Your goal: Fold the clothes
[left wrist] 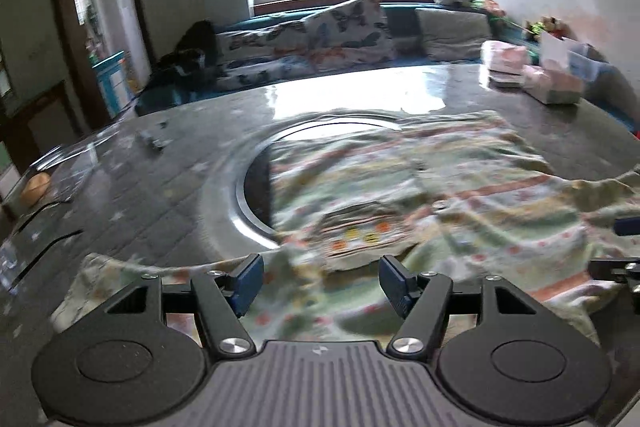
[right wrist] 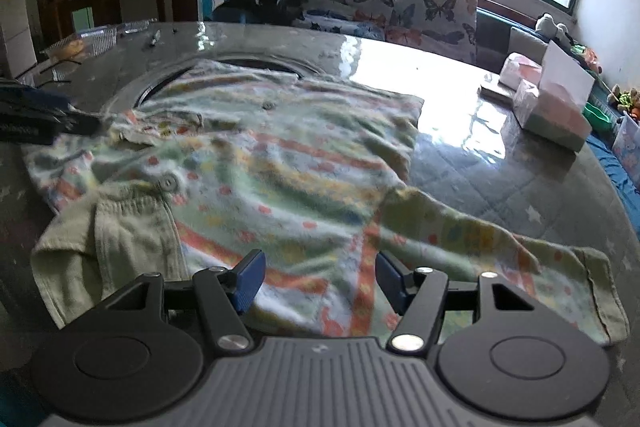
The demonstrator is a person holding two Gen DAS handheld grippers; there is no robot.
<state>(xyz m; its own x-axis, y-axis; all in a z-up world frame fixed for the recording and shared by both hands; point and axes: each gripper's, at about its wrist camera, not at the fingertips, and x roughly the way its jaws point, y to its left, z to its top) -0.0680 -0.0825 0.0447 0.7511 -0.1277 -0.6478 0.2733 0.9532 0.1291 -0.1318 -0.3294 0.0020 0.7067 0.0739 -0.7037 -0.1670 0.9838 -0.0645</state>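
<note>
Your left claw (left wrist: 320,281) hangs low over the near edge of the patterned shirt (left wrist: 400,195), its blue pads spread apart with nothing between them. The shirt lies spread on the dark glossy table (left wrist: 140,187), partly covering the round metal-rimmed inset (left wrist: 244,195) in the middle (the picture is blurred, so the fabric's folds are hard to read). Your right claw (right wrist: 318,281) is likewise spread wide and gripping nothing, poised just above the shirt's hem, with one sleeve (right wrist: 520,259) stretched out flat to its right. Farther right, tissue packs (right wrist: 548,111) sit near the table's edge.
</note>
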